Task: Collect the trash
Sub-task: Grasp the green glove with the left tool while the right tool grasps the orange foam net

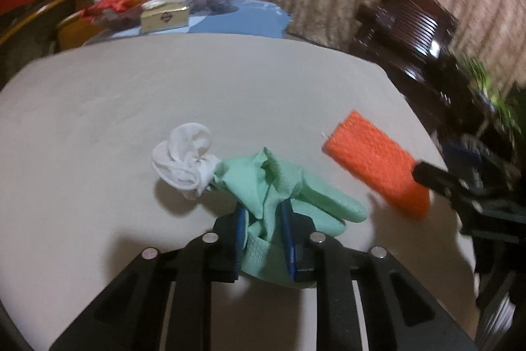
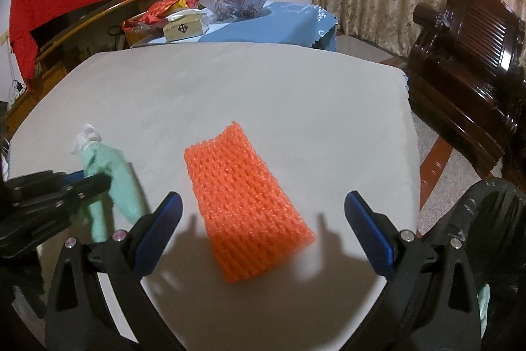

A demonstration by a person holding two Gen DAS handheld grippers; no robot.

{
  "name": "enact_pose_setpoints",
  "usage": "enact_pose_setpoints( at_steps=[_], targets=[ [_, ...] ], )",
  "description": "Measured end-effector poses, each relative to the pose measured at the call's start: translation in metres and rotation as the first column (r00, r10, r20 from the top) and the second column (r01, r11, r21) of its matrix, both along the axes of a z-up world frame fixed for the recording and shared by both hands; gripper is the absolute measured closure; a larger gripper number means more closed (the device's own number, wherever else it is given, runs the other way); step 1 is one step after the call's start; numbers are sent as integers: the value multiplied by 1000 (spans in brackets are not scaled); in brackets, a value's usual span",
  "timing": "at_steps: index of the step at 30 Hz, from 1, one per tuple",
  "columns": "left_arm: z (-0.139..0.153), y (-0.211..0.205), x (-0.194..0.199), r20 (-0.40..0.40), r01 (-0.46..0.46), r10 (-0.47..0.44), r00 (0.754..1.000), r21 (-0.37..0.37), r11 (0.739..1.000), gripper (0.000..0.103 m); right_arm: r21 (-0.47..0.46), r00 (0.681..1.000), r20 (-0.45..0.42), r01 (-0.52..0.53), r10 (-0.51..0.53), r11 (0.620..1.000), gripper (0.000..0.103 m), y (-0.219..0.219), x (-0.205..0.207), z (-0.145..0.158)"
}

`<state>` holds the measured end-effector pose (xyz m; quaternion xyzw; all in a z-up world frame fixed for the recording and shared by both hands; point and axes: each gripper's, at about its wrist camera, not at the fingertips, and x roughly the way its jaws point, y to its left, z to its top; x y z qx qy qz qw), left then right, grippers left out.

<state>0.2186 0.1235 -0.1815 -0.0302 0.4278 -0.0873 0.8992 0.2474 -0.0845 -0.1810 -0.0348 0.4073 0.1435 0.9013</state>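
Jaws of the left gripper (image 1: pixel 263 239) pinch a crumpled, dimpled green glove (image 1: pixel 286 196).

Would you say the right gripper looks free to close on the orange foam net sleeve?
Probably yes: the right gripper stands open, the orange foam net sleeve lies between its blue pads, nothing blocking.

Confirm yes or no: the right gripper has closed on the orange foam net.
No: the right gripper stands wide open, the orange foam net untouched between.

matt rubber glove (image 1: pixel 286 186), orange foam net (image 2: pixel 243 203)
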Motion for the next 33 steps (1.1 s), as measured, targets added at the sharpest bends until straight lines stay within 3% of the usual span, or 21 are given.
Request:
enact_pose_setpoints(
  at_steps=[4,12,16,22,27,29,30,33],
  targets=[
    [-5,6,-4,-30,22,-22,999,0,1000,76,-13,1000,-22,8,-9,1000,7,3,6,-12],
    [-2,21,-11,-52,-14,9,999,-97,995,33,-27,998,-56,15,-17,1000,7,2,15,-26],
    [2,22,-6,-43,-37,32,999,-109,993,22,-29,998,-51,24,-25,999,7,0,19,-25],
    [-9,20,9,-62,-79,74,995,-95,992,24,-37,998,-57,14,-16,999,7,4,23,-28],
    [-10,30,6,-22,-98,97,995,-89,991,58,-40,998,-66,-9,7,999,9,8,23,-30],
    [-10,36,4,-12,-90,89,996,-87,992,68,-27,996,-82,-29,26,999,23,11,25,-32],
    [-9,37,3,-7,-83,83,997,-78,993,73,-22,996,-87,-36,34,999,24,14,24,-33],
    [-9,35,1,4,-65,66,998,-62,996,78,-21,995,-81,-65,63,998,45,21,21,-32]
  ],
)
